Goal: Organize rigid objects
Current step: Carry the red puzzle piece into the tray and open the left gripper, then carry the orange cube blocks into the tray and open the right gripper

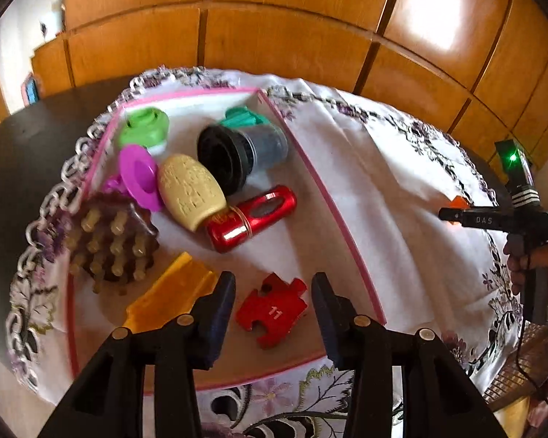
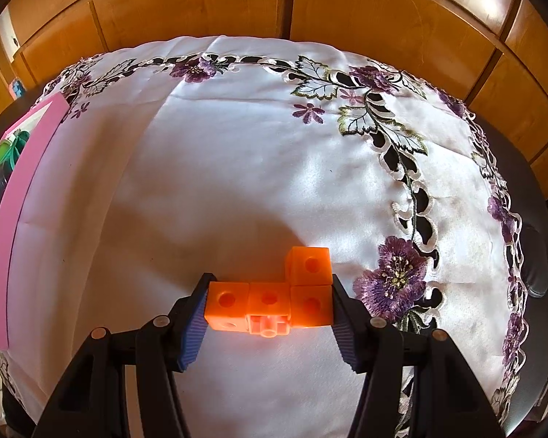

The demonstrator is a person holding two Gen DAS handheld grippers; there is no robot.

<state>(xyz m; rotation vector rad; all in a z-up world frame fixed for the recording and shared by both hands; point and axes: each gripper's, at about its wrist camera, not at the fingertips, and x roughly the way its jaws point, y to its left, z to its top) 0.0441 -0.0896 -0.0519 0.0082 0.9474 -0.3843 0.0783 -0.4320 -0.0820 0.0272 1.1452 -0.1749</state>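
Inside pink tray [image 1: 325, 197]: red puzzle piece [image 1: 272, 308].

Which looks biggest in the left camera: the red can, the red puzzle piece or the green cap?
1. Red can
2. Red puzzle piece, nearly alike and nearer the camera, so unsure
3. Green cap, farthest away

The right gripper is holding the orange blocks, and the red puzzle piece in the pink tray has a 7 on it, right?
Almost. The right gripper does hold the orange blocks, but the red puzzle piece in the pink tray has 11 on it, not 7. The left wrist view shows the number.
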